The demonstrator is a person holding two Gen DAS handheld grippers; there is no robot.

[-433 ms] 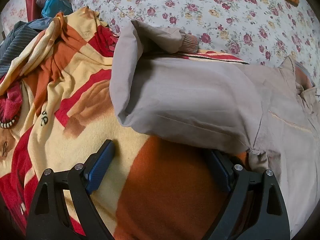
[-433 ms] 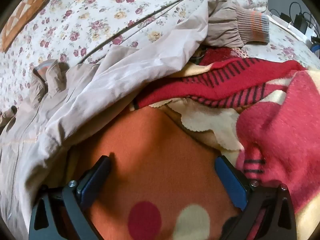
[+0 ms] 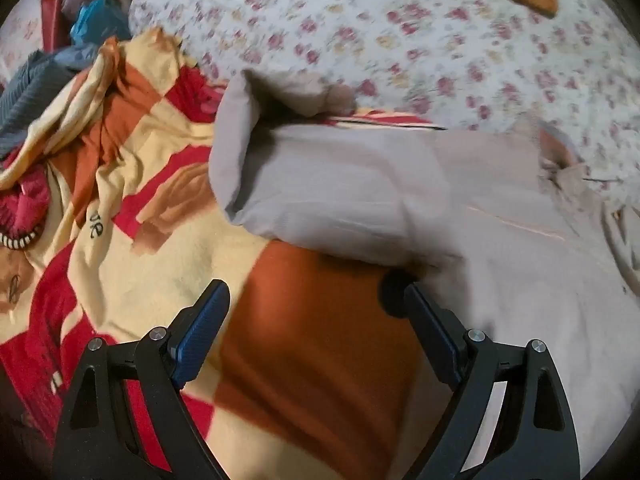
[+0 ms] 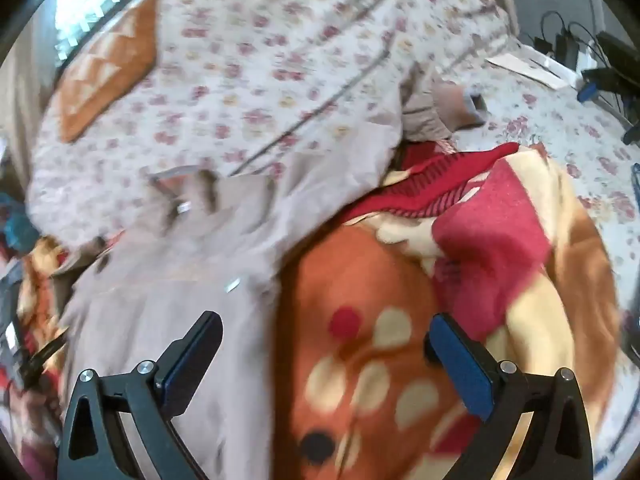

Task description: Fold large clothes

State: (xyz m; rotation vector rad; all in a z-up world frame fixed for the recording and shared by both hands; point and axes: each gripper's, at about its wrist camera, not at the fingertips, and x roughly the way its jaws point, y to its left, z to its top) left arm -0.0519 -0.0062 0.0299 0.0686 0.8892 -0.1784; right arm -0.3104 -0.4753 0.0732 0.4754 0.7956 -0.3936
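A large beige jacket (image 3: 500, 280) lies spread over a patterned blanket (image 3: 168, 256) on a bed. Its sleeve (image 3: 320, 184) is folded across the body, the ribbed cuff toward the floral sheet. My left gripper (image 3: 316, 304) hangs open above the orange patch of the blanket, its right finger (image 3: 432, 328) at the jacket's lower edge, nothing between the pads. In the right wrist view the jacket (image 4: 168, 312) fills the left, its other sleeve (image 4: 360, 152) reaching up to a cuff (image 4: 452, 108). My right gripper (image 4: 324, 340) is open over the jacket's edge and the orange blanket (image 4: 360, 280), holding nothing.
A floral sheet (image 3: 400, 40) covers the bed behind the jacket. An orange cushion (image 4: 108, 64) lies at the far side. A grey striped garment and a blue bag (image 3: 92, 20) sit at the far left. Cables and chargers (image 4: 580, 56) lie at the bed's right edge.
Both grippers have drawn back and up from the jacket. The right view has swung left and lifted, so more of the jacket and bed shows. The jacket has not moved.
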